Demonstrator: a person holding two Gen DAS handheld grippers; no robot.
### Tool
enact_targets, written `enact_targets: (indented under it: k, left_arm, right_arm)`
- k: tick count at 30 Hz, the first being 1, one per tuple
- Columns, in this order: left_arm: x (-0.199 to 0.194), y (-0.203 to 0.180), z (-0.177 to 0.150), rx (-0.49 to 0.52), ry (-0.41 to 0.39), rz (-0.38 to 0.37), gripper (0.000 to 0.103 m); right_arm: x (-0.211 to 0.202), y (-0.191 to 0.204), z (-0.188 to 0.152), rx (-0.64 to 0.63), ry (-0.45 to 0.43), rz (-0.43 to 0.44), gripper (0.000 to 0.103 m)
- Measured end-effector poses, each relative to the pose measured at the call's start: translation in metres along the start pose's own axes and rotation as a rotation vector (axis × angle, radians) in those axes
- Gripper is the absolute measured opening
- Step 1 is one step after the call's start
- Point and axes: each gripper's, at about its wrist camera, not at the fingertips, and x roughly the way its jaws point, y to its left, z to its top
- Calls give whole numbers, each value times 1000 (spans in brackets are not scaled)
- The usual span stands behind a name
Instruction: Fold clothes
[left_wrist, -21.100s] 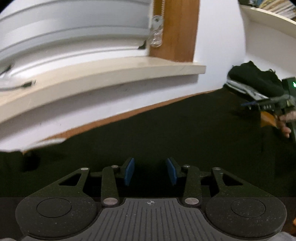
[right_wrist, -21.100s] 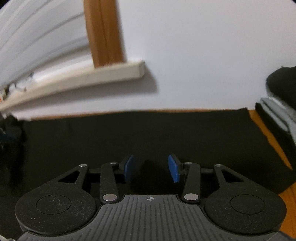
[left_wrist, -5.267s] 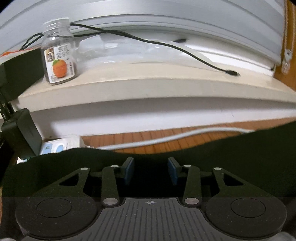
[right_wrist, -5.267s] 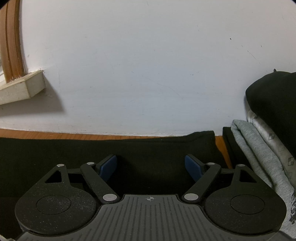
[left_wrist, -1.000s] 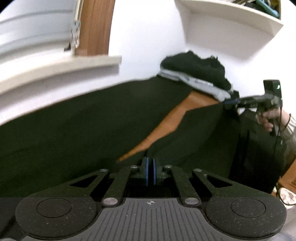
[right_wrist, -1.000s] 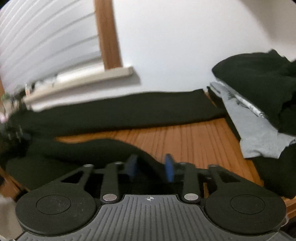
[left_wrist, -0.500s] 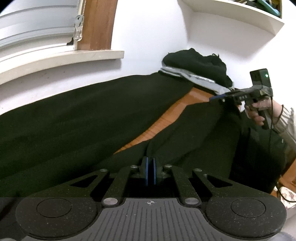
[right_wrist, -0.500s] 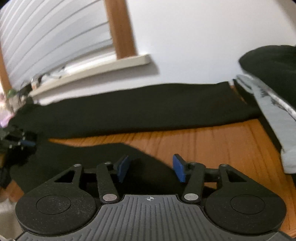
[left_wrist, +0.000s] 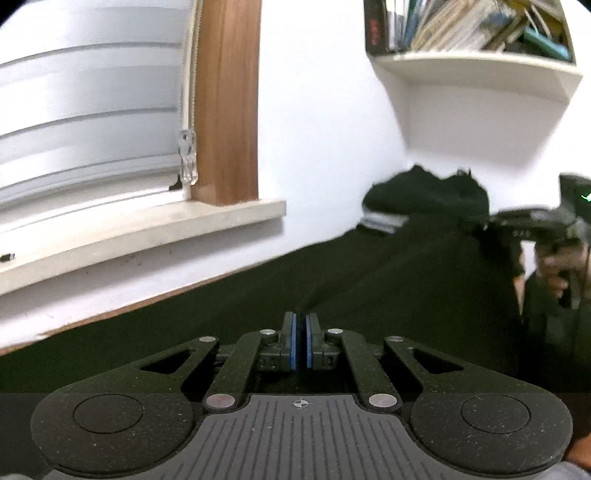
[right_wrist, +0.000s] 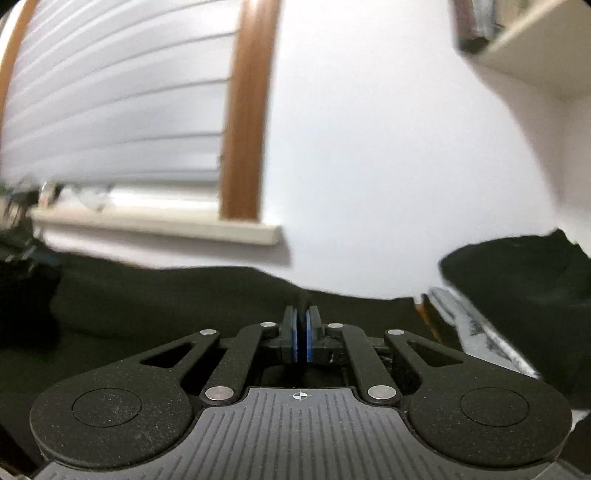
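Item: large black cloth garment (left_wrist: 406, 295), spread below the pale stone windowsill (left_wrist: 147, 221), its near edge lifted.
Left gripper (left_wrist: 300, 341): pressed together, pinching the garment's edge.
Right gripper (right_wrist: 302, 334): jaws just closed, a black fold nipped between them.
Handling, as judged: raise both corners level, keep the cloth taut, carry it toward the windowsill.
Left view only: the right hand (left_wrist: 554, 269). Right view only: stack of folded grey and black clothes (right_wrist: 498, 314).
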Motion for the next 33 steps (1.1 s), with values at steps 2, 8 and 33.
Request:
enact_targets:
  k: [2, 8, 33]
  left_arm:
    - [7, 1, -11, 3, 48, -10, 5]
    - [9, 6, -40, -12, 133, -54, 5]
    - [10, 17, -16, -61, 27, -10, 5]
  right_arm:
    - [2, 7, -15, -30, 76, 49, 7]
    - [-13, 10, -48, -42, 210, 202, 33]
    - [33, -11, 7, 90, 189, 120, 10]
